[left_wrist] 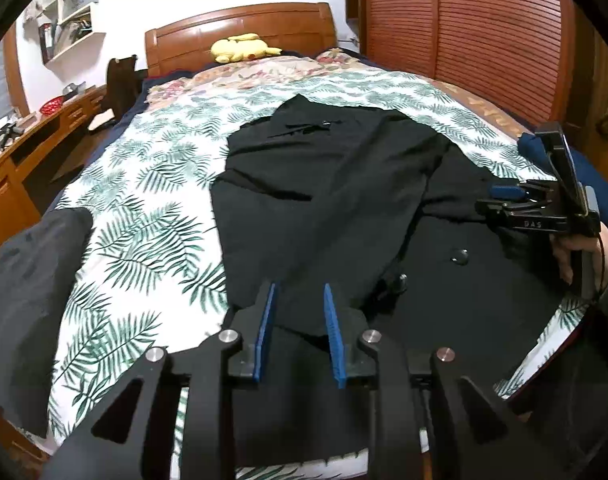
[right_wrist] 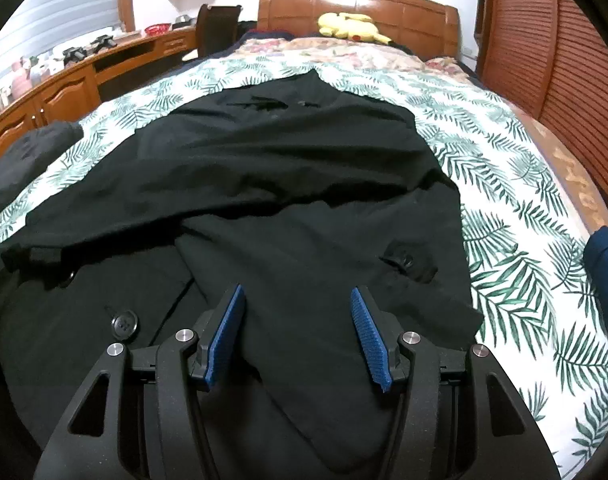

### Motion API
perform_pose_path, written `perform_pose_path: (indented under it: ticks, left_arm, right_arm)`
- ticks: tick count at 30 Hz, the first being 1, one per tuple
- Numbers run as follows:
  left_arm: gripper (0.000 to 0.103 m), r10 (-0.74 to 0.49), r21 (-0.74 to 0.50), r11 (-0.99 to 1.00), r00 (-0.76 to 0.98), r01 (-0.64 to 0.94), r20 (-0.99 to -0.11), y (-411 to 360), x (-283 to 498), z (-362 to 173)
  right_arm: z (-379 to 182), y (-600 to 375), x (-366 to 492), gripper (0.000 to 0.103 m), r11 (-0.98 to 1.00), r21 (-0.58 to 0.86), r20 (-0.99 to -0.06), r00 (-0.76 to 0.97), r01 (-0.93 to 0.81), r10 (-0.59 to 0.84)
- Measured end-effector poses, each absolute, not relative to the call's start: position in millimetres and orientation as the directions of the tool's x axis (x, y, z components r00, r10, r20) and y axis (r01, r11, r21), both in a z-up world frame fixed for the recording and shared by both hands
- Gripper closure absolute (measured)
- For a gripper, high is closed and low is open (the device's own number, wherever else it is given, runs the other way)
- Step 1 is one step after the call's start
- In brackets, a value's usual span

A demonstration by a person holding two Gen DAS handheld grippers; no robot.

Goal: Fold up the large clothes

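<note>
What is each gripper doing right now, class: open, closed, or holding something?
Left gripper: open, narrow gap, nothing held, above the black coat.
Right gripper: open, wider gap, nothing held, above the coat.

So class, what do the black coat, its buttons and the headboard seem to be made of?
Black coat: matte, probably wool-like cloth, with soft creases. Buttons: glossy, likely plastic. Headboard: wood, apparently varnished, reddish-brown and shiny.

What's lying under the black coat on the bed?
The black coat lies on a palm-leaf bedspread that shows all around it. Whatever sits directly beneath the coat is covered.
</note>
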State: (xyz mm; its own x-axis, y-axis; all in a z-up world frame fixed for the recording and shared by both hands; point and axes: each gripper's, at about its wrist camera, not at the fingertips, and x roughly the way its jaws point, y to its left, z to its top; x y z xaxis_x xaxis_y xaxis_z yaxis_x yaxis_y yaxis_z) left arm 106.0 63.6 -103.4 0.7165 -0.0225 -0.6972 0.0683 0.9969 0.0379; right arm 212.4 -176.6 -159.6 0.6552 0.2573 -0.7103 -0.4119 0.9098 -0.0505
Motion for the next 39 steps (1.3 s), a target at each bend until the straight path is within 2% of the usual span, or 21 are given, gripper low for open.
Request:
perform_pose_path:
  ticks: [6, 9, 11, 16, 29, 39]
  left_arm:
    - [0.076, -0.034, 0.003, 0.999, 0.722, 0.05, -0.692, 75.9, 95.0, -109.9]
    - [0.074, -0.035, -0.004, 0.999, 0.721, 0.044, -0.692, 81.8, 90.2, -114.4]
    - [0.069, -0.037, -0.012, 0.999, 0.719, 0.041, -0.694, 86.8, 86.8, -118.4]
    - [0.064, -0.028, -0.025, 1.0, 0.712, 0.014, -0.701, 96.7, 78.3, -128.5]
    - [0.062, -0.004, -0.045, 0.998, 0.706, -0.039, -0.708, 114.3, 68.2, -141.0]
    - [0.062, -0.013, -0.062, 0.997, 0.674, -0.049, -0.739, 117.5, 64.1, -158.9]
  right_arm:
    - [-172.2, -166.2, 214.1, 0.045, 0.9, -0.073, -0.729, 0.639, -0.43, 0.247]
    - [-178.1, -165.1, 215.1, 0.041, 0.898, -0.07, -0.733, 0.633, -0.434, 0.249]
    - [-181.5, -165.5, 216.0, 0.034, 0.895, -0.058, -0.732, 0.629, -0.442, 0.263]
    - [-187.5, -161.9, 216.3, 0.028, 0.887, -0.072, -0.732, 0.629, -0.455, 0.264]
    - [-178.0, -169.5, 202.0, 0.027, 0.882, -0.088, -0.743, 0.62, -0.463, 0.252]
    - [-155.8, -248.8, 140.9, 0.027, 0.93, -0.098, -0.743, 0.647, -0.355, 0.169]
